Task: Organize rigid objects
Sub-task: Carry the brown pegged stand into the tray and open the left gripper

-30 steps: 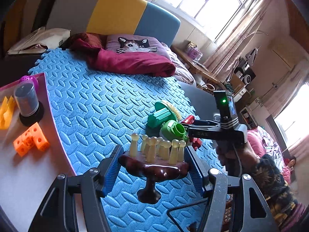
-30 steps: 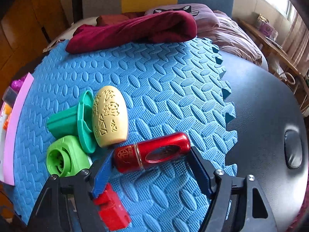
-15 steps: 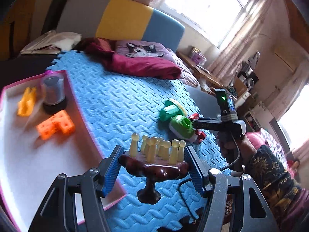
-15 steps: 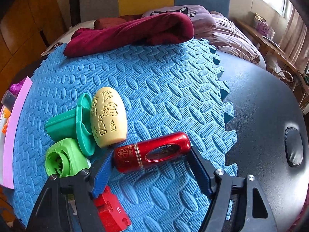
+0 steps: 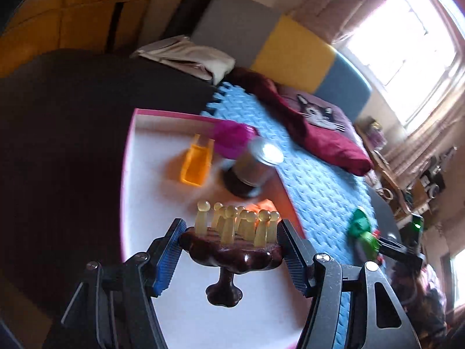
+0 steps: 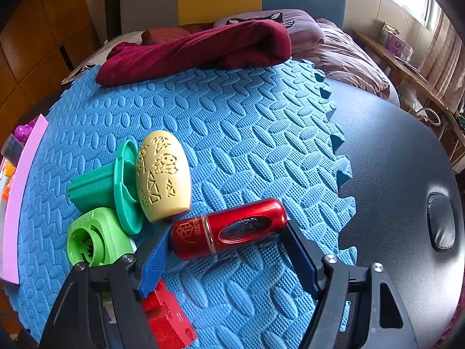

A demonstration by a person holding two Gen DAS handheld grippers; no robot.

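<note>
The left tongs [image 5: 231,242] pinch a dark wooden stand with pale pegs [image 5: 232,245] and hold it above the pink-edged tray [image 5: 145,174], near the orange block [image 5: 195,164] and gray cup [image 5: 255,163] inside. This looks like the carrying step. Next, I think, comes lowering it onto a bare spot. Away from the tray, the right tongs [image 6: 226,240] squeeze a red tube [image 6: 229,228] on the blue mat [image 6: 232,133].

L gripper [image 5: 231,250] pitched down, pads clamped on both sides of a stand [image 5: 232,254]. R gripper [image 6: 228,242] tilted steeply down, pads touching a red tube's [image 6: 229,228] ends; seen at 4 o'clock from L cam.
</note>
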